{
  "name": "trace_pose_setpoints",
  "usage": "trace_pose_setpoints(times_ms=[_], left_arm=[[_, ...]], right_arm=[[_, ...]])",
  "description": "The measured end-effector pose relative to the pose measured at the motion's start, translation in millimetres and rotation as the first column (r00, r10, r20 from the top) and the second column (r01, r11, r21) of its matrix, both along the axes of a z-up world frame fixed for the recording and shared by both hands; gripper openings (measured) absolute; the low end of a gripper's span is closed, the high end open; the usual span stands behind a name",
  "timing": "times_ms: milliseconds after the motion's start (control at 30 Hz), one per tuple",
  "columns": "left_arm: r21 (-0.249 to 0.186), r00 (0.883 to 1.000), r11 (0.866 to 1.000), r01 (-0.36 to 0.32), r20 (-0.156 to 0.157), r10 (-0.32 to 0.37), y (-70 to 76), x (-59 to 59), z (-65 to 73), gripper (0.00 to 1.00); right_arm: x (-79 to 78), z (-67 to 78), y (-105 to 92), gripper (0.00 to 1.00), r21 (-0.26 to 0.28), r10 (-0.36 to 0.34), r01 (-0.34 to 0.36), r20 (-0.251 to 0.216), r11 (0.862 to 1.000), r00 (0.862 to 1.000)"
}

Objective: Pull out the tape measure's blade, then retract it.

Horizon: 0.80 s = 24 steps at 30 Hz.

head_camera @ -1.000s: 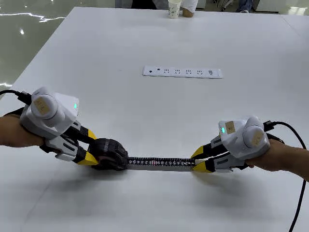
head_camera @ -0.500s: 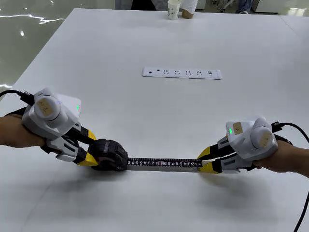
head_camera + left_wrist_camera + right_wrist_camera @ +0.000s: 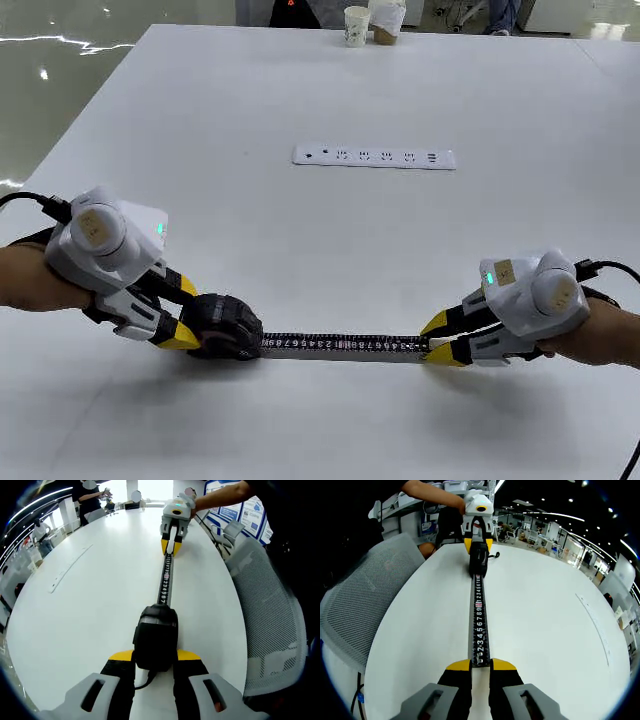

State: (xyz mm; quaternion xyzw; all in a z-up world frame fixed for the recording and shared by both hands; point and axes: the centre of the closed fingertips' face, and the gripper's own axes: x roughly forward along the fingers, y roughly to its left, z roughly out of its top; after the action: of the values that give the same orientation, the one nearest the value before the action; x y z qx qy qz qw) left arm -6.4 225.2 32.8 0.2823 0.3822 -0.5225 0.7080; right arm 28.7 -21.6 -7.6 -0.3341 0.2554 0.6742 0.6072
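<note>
My right tool (image 3: pixel 437 339), clamped on the blade (image 3: pixel 345 345) tip, has slid toward frame right. My left tool (image 3: pixel 188 312) clamps the tape measure (image 3: pixel 225 322), so the pull-out is progressing.

tape measure (image 3: pixel 222 326): black case, sits on the white surface (image 3: pixel 320 240), clamped between the left gripper (image 3: pixel 186 312) jaws. blade (image 3: pixel 345 345): dark with white numerals, extended part way, lying straight and flat on the surface, free end pinched in the right gripper (image 3: pixel 436 338)
</note>
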Motion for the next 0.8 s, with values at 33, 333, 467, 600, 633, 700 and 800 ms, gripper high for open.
trace_pose_setpoints(times_ms=[33, 333, 467, 600, 633, 700, 800], left_arm=[[0.001, 1.0, 1.0, 0.0, 0.0, 0.0, 0.1, 0.0, 0.0, 0.22], [0.002, 1.0, 1.0, 0.0, -0.002, 0.0, 0.2, -0.1, -0.1, 0.22], [0.003, 1.0, 1.0, 0.0, -0.003, 0.0, 0.2, -0.2, -0.3, 0.22], [0.003, 1.0, 1.0, 0.001, -0.004, 0.0, 0.2, 0.0, -0.5, 0.22], [0.004, 1.0, 1.0, 0.0, -0.004, 0.0, 0.3, 0.0, -0.6, 0.22], [0.005, 1.0, 1.0, 0.001, -0.005, -0.001, 0.3, 0.1, -0.8, 0.22], [0.008, 1.0, 1.0, 0.002, -0.004, -0.002, 0.1, 0.4, -1.0, 0.22]], right_arm=[[0.2, -0.4, -1.1, 0.08, -0.002, -0.002, 0.002, 0.0, 1.0, 1.0], [1.5, -1.3, -9.3, 0.08, -0.014, -0.012, 0.012, 0.002, 1.0, 1.0], [2.3, -1.6, -14.1, 0.08, -0.022, -0.015, 0.015, 0.003, 1.0, 1.0], [2.6, -1.8, -18.2, 0.08, -0.027, -0.02, 0.02, 0.004, 0.999, 1.0], [2.7, -1.8, -19.3, 0.08, -0.028, -0.021, 0.022, 0.004, 0.999, 1.0], [2.8, -1.8, -20.8, 0.08, -0.029, -0.023, 0.024, 0.005, 0.999, 1.0], [2.8, -2.0, -22.4, 0.08, -0.032, -0.025, 0.025, 0.007, 0.999, 1.0]])
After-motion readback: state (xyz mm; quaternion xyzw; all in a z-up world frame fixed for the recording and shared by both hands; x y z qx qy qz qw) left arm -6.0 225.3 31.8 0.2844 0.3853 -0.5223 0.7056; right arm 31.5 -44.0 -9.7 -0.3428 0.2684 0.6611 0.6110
